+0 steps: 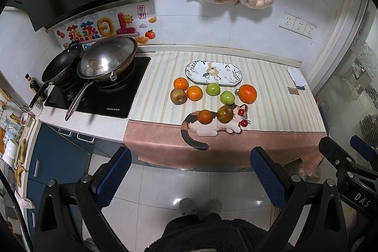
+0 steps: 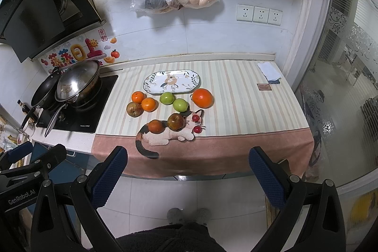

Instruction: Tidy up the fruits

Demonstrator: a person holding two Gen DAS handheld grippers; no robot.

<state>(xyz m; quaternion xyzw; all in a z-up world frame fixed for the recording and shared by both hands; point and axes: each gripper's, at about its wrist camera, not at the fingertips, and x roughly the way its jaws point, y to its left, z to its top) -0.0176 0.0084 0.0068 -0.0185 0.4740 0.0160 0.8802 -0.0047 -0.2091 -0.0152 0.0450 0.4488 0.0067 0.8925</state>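
On striped cloth (image 2: 248,96), three oranges (image 2: 202,98), two green apples (image 2: 167,98), one plate (image 2: 151,80), both tongs (image 1: 190,171) (image 2: 189,171) apart.

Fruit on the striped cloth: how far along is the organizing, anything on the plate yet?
Nothing looks done: the oval floral plate holds no fruit. Nothing is in hand; the left gripper and right gripper are both open, held back over the floor. Everything remains on the cloth: the large orange, two green apples, two small oranges, brownish fruits and cherries.
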